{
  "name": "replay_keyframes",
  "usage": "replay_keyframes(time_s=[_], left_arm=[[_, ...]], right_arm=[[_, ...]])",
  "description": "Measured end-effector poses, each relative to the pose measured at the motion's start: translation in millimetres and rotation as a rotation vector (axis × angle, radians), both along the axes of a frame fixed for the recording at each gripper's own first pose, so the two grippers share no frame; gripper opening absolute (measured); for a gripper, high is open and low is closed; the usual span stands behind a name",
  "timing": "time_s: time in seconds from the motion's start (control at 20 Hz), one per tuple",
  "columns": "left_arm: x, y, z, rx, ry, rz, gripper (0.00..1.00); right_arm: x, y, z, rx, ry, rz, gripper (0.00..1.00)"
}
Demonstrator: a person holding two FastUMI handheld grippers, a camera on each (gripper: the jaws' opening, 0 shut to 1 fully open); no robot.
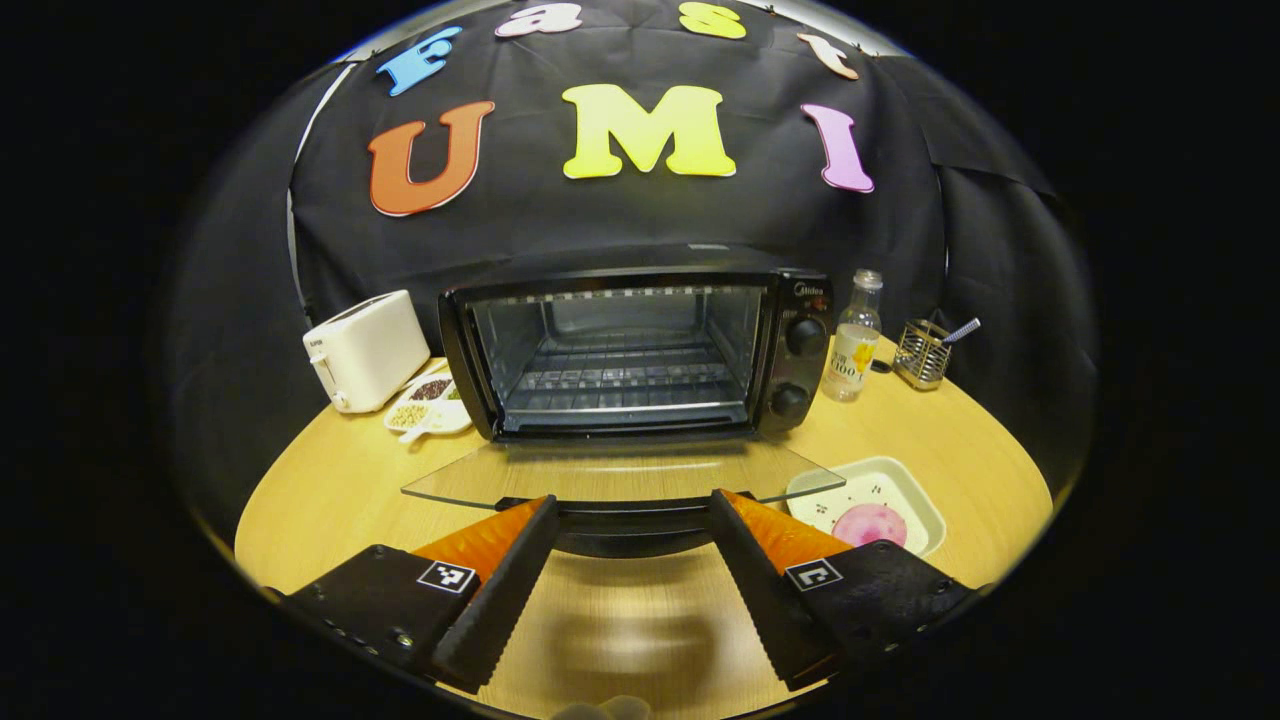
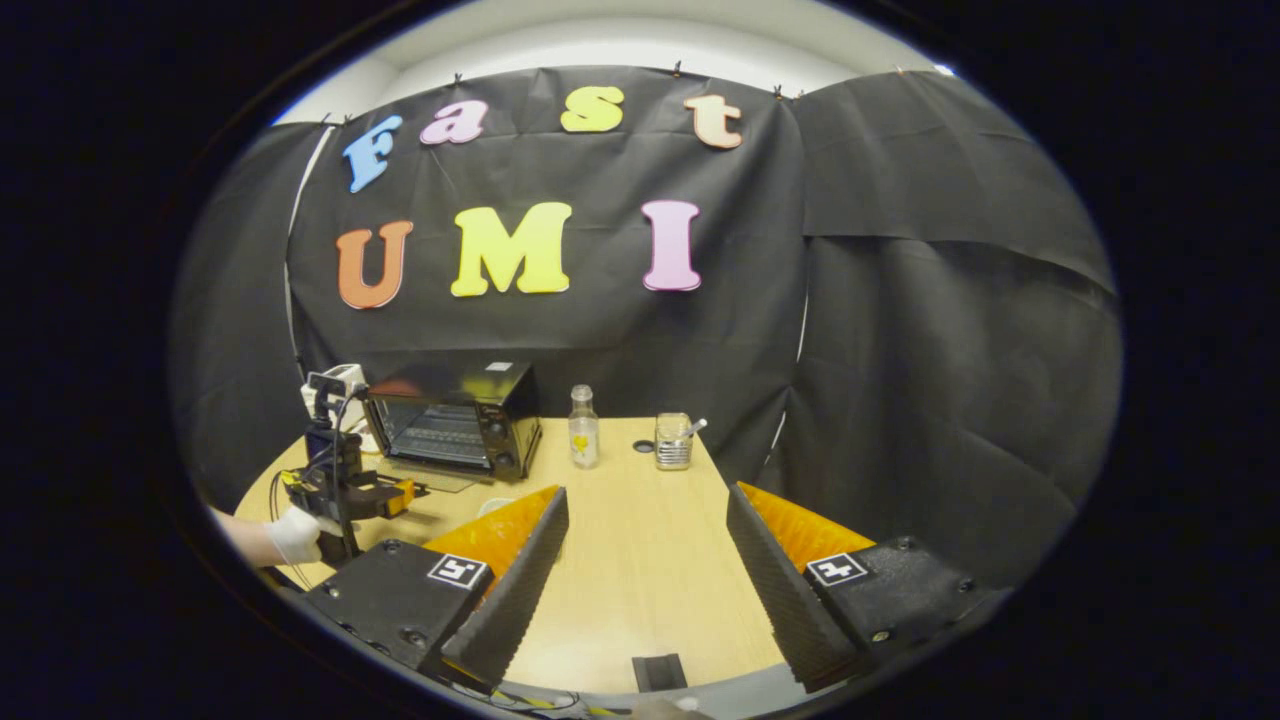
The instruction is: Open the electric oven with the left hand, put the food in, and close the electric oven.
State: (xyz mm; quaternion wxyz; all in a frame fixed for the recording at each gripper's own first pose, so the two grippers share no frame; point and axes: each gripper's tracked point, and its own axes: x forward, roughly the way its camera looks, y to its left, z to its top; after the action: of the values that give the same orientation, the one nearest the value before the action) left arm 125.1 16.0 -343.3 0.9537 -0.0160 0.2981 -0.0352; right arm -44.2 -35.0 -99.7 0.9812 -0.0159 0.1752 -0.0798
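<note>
The black electric oven stands at the back of the round wooden table with its glass door folded down flat, wire racks visible inside. My left gripper is open, its fingers on either side of the door's dark handle without pressing it. A pink donut lies in a pale rectangular tray to the right of the door. In the right gripper view the oven sits far left, and my right gripper hangs open over bare table, holding nothing.
A white toaster and a divided dish of beans sit left of the oven. A clear bottle and a wire holder stand on its right. A gloved hand holds the left gripper.
</note>
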Motion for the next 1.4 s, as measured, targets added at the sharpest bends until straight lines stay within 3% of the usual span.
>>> replay_keyframes(time_s=[0.1,0.15,0.3,0.4,0.5,0.8,1.05,1.4], left_arm=[[-8.9,-3.2,-14.9,-0.024,0.043,0.005,0.96],[-11.5,-4.7,-18.9,-0.026,0.053,0.005,0.95],[-17.8,-5.7,-37.6,0.002,0.098,-0.01,0.95],[-23.5,-5.8,-52.6,0.0,0.144,-0.003,0.95],[-24.6,-7.6,-56.8,-0.023,0.154,0.008,0.96],[-24.6,-3.6,-51.4,-0.005,0.143,0.019,0.94],[-31.4,9.3,-16.8,-0.02,0.084,0.039,0.97],[-57.0,36.5,83.2,-0.025,-0.112,0.06,0.97]], right_arm=[[-2.8,-2.6,-3.4,-0.002,0.009,-0.011,1.0],[-5.0,-3.6,-5.0,-0.001,0.016,-0.015,0.96],[-7.1,-6.0,-10.5,0.003,0.03,-0.026,1.0],[-8.4,-7.8,-12.1,-0.003,0.035,-0.032,0.97],[-8.7,-9.9,-12.9,-0.008,0.038,-0.04,1.0],[-6.5,-15.4,-19.4,0.016,0.055,-0.045,0.96],[6.2,-20.4,-22.9,0.052,0.046,-0.051,0.97],[41.5,-10.6,-51.9,0.074,0.106,0.01,0.97]])
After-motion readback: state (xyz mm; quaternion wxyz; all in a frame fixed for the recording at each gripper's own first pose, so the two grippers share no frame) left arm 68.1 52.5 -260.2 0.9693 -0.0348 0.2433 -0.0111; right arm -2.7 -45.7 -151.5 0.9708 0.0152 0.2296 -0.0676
